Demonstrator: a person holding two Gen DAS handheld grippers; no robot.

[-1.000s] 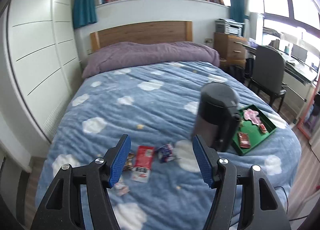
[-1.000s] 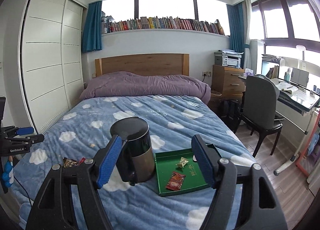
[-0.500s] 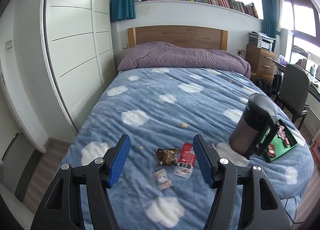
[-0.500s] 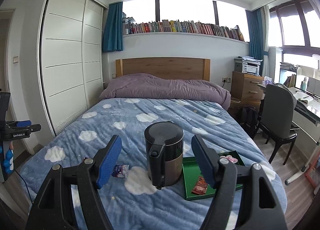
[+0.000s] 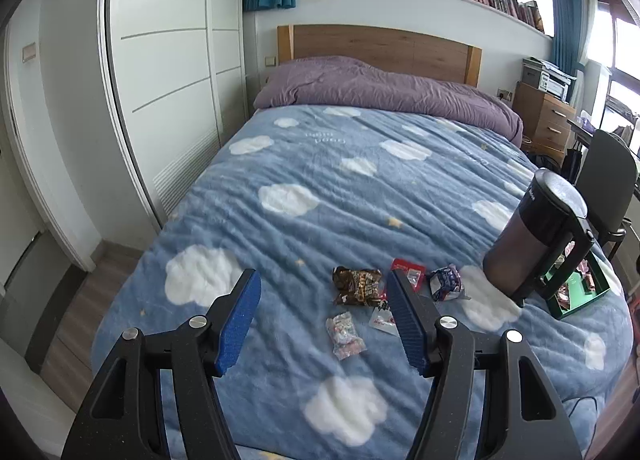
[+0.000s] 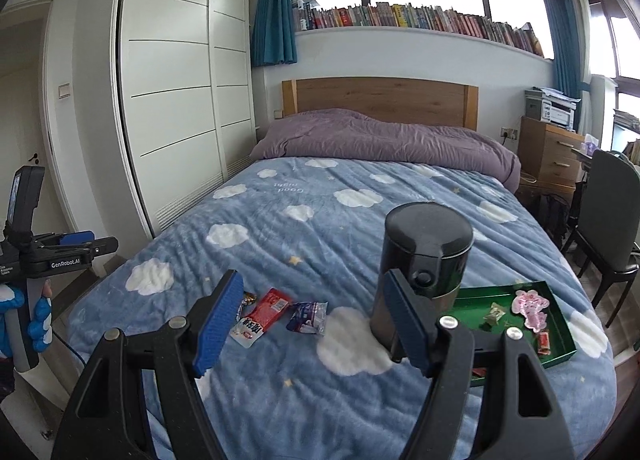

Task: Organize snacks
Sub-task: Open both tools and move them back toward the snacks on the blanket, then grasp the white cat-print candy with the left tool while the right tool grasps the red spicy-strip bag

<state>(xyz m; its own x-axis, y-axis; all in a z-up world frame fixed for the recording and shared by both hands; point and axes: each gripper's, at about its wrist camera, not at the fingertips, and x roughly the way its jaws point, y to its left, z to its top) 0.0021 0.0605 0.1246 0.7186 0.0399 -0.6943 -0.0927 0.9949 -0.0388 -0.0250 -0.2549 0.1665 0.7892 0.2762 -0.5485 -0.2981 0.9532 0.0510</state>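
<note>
Left wrist view shows the left gripper (image 5: 322, 318) spread wide and empty above loose snack packets (image 5: 356, 286) near the foot edge of the bed (image 5: 320, 188). The right gripper (image 6: 310, 320) also gapes empty, beside the kettle (image 6: 424, 256) and green tray (image 6: 560, 352). Best to descend on one flat packet, pinching its crimped edge without snagging the blanket.

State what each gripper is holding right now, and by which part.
Nothing is held. The left gripper and the right gripper are both open and empty above the bed; the snack packets lie loose on the blanket.
</note>
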